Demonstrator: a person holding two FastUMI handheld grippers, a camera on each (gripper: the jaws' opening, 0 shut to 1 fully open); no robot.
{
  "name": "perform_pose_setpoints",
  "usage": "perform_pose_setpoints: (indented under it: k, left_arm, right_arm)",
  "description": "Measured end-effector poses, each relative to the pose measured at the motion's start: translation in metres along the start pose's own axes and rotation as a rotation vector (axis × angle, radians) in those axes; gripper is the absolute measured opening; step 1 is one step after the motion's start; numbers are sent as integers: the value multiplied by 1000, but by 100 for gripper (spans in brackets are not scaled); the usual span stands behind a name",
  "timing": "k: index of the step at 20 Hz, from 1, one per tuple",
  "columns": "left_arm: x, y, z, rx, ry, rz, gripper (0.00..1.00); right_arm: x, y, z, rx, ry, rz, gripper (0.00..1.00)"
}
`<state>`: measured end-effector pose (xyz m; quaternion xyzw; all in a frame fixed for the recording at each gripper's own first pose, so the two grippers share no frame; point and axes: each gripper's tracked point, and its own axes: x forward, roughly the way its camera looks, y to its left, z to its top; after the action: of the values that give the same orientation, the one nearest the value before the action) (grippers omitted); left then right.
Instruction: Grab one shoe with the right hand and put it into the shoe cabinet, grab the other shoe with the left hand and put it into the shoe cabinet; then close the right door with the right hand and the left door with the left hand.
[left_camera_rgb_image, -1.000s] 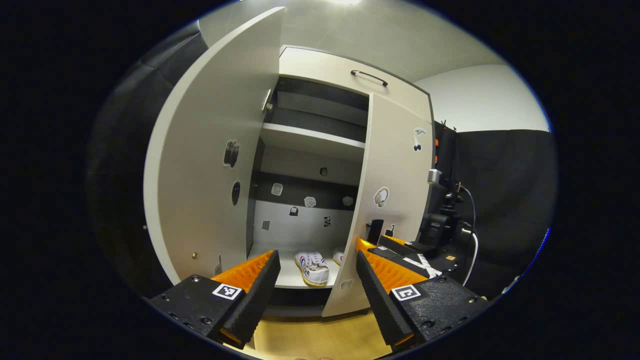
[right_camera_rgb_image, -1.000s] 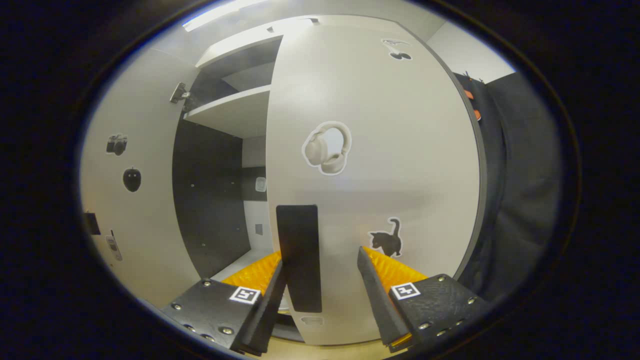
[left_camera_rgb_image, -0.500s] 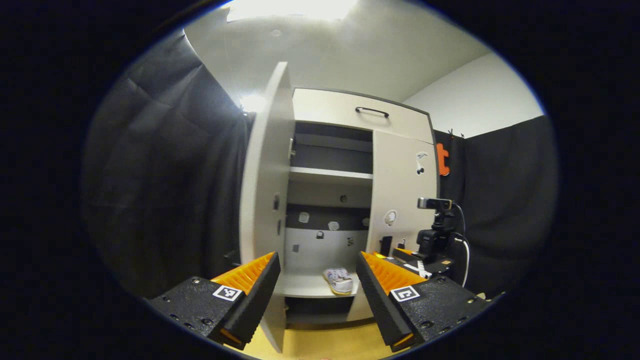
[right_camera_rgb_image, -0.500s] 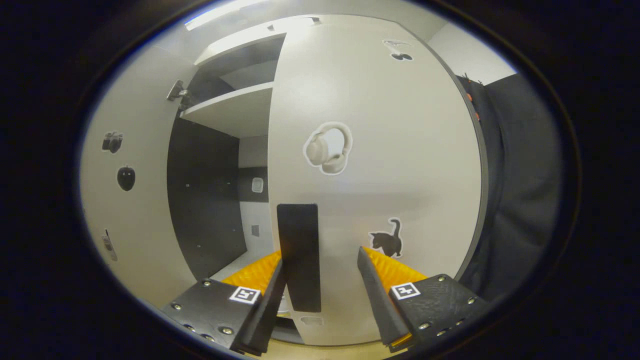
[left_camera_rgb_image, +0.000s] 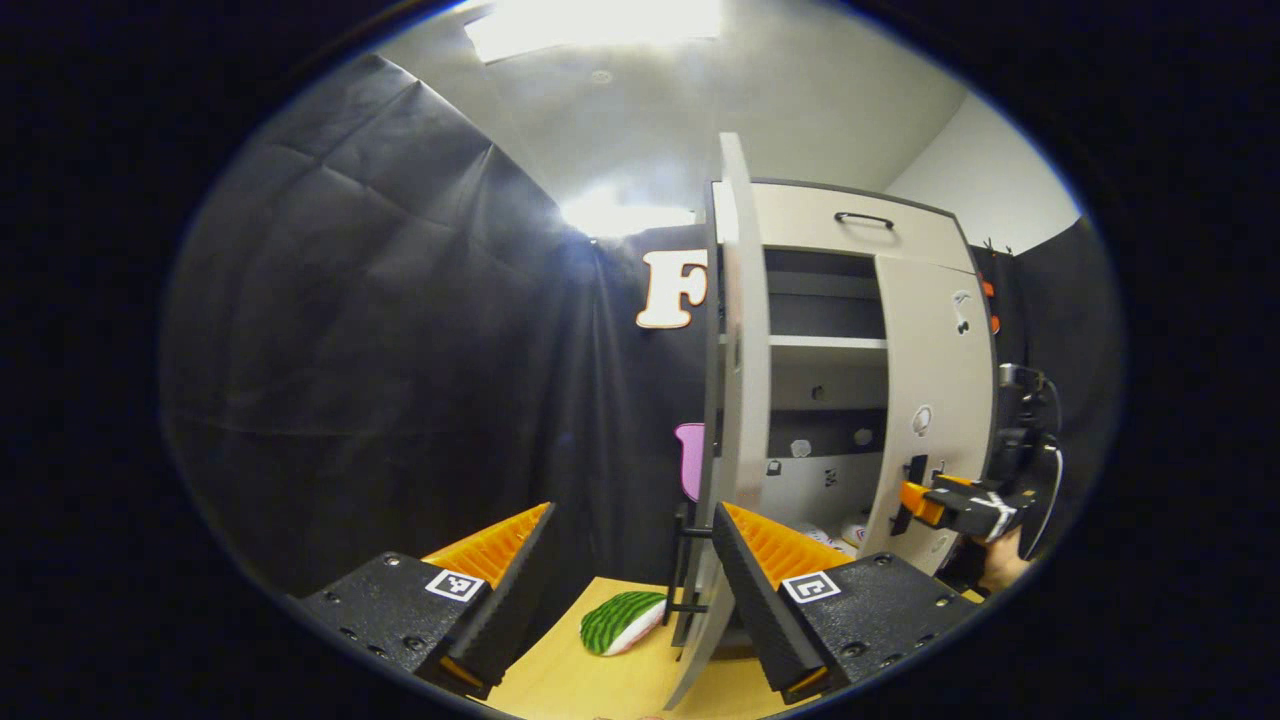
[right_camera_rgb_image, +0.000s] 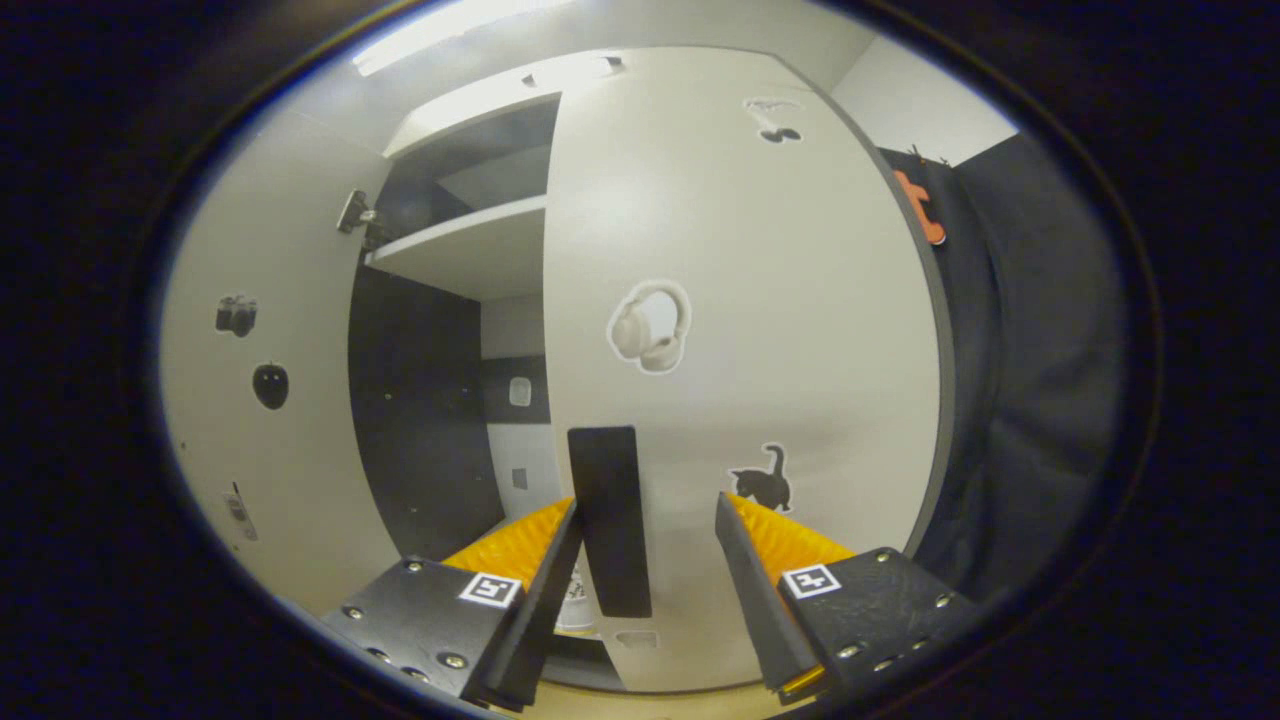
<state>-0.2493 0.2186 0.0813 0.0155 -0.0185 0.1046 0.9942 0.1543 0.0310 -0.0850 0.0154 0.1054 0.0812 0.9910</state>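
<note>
The pale shoe cabinet (left_camera_rgb_image: 850, 215) stands upright with dark shelves. Its left door (left_camera_rgb_image: 735, 400) swings wide open (seen edge-on), its right door (right_camera_rgb_image: 740, 330) nearly shut, a dark handle (right_camera_rgb_image: 610, 520) on it. White shoes (left_camera_rgb_image: 835, 535) lie on the bottom shelf.

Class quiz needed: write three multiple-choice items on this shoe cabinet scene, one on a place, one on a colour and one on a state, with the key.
1. The black cat sticker sits on: A the pale right cabinet door; B an inner shelf; C the floor.
2. The flat rectangular handle on that door is: A red; B black; C white.
3. The pale left cabinet door is: A shut; B taken off; C open.
Key: A, it sits low on the door's front; B, it is dark against the pale panel; C, it stands out edge-on in the left gripper view.
</note>
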Motion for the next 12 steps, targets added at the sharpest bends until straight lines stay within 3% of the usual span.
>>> perform_pose_setpoints:
  k: [2,3,4,7,9,10,12]
  left_arm:
    - [7,-7,-10,-21,17,-46,93]
    - [13,-7,-16,-22,30,-55,93]
    - [19,-7,-24,-20,45,-66,88]
    - [25,-10,-26,-15,49,-106,87]
    - [24,-18,-27,-65,65,-160,90]
    - [25,-24,-29,-89,72,-191,83]
    - [24,-39,-33,-122,76,-258,86]
  right_arm:
    - [-8,-5,9,-24,-34,-12,80]
    - [-20,-6,15,-25,-49,-17,72]
    - [-26,-8,21,-20,-64,-23,80]
    - [-43,-24,30,0,-78,-56,80]
    - [-49,-32,33,20,-80,-68,80]
    - [-51,-35,34,30,-81,-73,80]
    - [-56,-40,34,39,-82,-81,80]
